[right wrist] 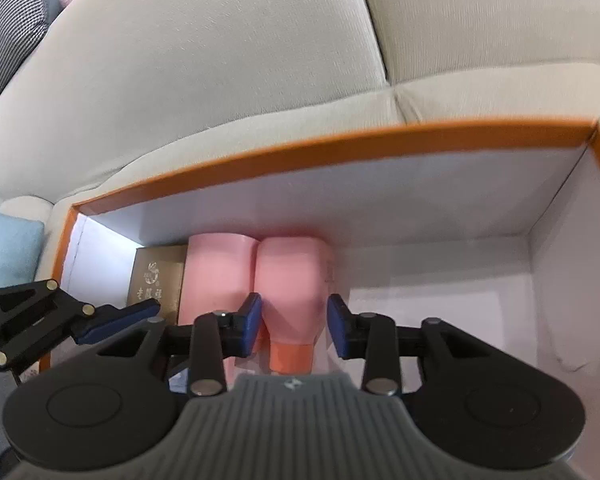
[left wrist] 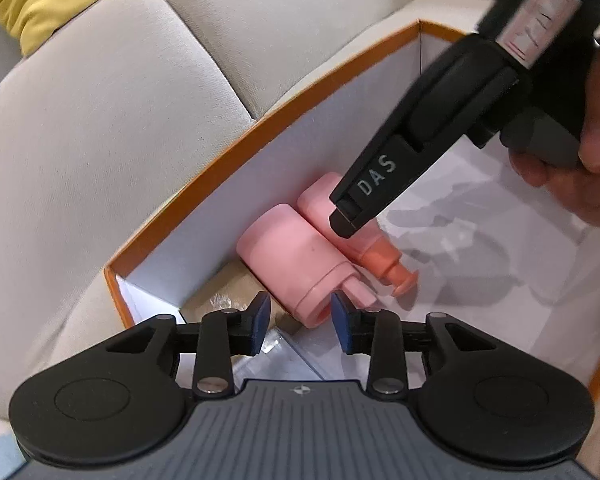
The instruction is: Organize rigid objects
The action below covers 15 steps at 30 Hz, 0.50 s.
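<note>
Two pink bottles (right wrist: 256,280) lie side by side, touching, against the far wall of the orange-rimmed box (right wrist: 332,140) on the sofa (right wrist: 220,60). The right gripper (right wrist: 294,320) straddles the right bottle at twelve o'clock, pads spread, not pressing. The left gripper (left wrist: 300,322) hangs spread at the other's cap end.

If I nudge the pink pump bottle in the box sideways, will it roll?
Probably not much. The pump bottle lies on its side, seemingly against the other pink bottle and near the box wall, which should block rolling leftward. Rightward the floor is bare, so it may roll there. Its smooth plastic likely slips, and looks rigid.
</note>
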Available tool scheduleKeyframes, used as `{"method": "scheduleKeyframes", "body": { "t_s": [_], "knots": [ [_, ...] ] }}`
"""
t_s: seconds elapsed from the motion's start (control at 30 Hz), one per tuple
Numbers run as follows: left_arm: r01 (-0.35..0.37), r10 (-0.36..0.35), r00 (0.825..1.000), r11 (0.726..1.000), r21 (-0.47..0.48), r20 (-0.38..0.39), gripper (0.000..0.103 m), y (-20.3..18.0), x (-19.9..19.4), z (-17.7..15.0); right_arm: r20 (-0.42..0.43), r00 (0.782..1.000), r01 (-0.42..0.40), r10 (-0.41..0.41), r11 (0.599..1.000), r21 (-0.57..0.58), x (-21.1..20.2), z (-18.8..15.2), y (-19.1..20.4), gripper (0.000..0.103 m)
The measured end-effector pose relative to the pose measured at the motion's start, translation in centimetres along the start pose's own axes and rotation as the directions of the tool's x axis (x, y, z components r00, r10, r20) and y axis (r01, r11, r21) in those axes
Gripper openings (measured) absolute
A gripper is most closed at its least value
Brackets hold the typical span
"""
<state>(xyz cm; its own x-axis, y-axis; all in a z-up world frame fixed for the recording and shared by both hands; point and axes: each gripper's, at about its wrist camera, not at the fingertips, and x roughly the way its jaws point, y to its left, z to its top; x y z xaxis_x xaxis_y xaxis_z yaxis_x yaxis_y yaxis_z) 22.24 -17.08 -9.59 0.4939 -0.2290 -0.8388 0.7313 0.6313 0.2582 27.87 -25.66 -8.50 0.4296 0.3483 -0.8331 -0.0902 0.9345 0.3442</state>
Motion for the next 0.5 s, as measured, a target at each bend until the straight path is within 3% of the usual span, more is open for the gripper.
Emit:
{"method": "scheduleKeyframes", "body": {
  "t_s": [0.23,0.37,0.5],
  "knots": [
    [0.03,-0.017,0.997,0.984,-0.175,0.079,0.046,2.5,-4.8,-1.5,0.068,0.997,0.031,-0.028,0.999,-0.045,-3.4,-1.1,2.3,0.045],
    [0.043,0.0,0.991,0.943,-0.329,0.13,0.047,5.1,-8.6,-3.6,0.112,0.994,0.018,-0.009,0.996,-0.086,-5.4,-2.6,4.9,0.047],
    [0.056,0.022,0.987,0.883,-0.466,0.16,0.047,8.0,-10.7,-6.7,0.149,0.988,-0.01,0.03,0.991,-0.134,-6.9,-4.2,8.4,0.048]
  ]
}}
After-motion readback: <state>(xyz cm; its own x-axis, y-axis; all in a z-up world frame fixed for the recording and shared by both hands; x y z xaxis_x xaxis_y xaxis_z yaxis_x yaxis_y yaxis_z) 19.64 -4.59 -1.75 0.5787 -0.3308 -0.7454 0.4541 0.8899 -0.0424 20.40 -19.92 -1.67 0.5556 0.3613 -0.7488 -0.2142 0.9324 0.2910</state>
